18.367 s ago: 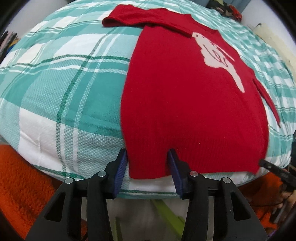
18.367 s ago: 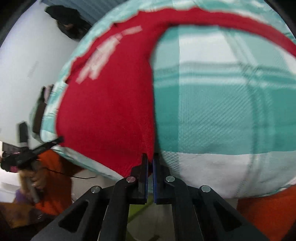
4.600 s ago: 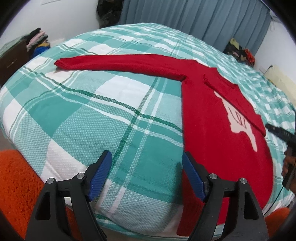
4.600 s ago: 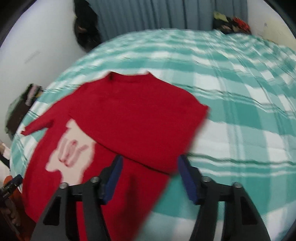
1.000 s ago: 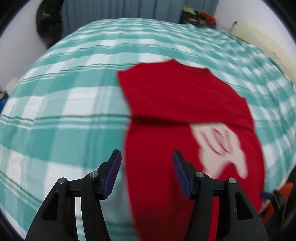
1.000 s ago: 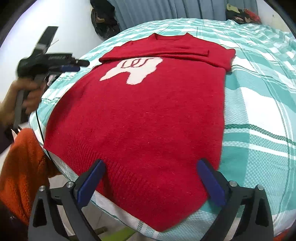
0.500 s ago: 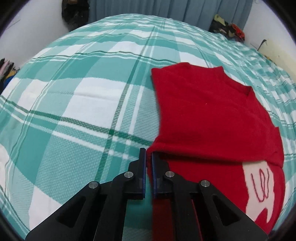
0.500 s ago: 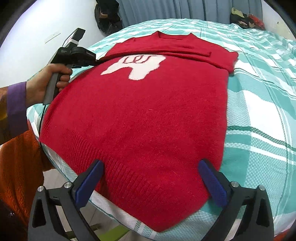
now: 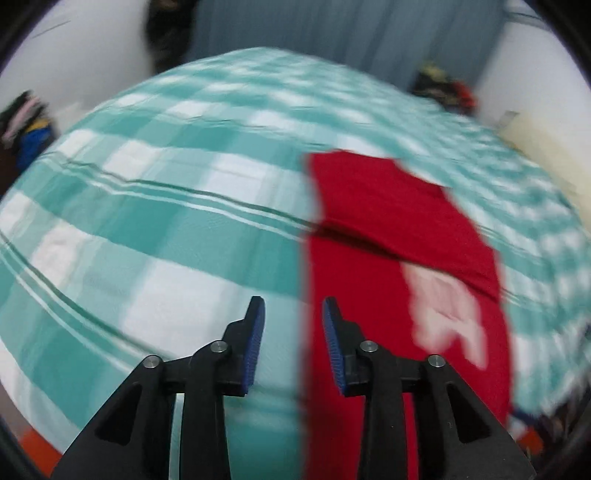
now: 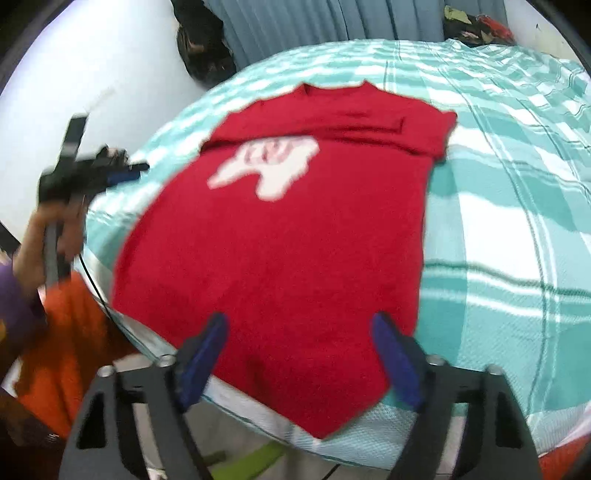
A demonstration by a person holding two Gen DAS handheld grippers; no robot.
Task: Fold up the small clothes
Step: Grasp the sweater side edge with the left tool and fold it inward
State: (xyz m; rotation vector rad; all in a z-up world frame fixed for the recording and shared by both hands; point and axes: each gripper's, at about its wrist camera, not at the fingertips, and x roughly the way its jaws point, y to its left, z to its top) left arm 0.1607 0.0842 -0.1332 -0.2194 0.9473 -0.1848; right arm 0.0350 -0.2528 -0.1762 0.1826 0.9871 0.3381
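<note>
On the teal plaid bed (image 10: 517, 229) by grey curtains (image 10: 295, 22), both claws hang empty, left claw (image 9: 293, 343) opening, right claw (image 10: 301, 358) closing.

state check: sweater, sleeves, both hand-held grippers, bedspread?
red sweater: flat on the bed, face up, hem at the near edge.
sleeves: both folded across the chest.
left hand-held gripper: jaws opening, nothing between them, above the sweater's side edge.
right hand-held gripper: jaws closing, straddling the hem, pads not pressing on it.
plaid bedspread: spread under the sweater, mostly smooth.
</note>
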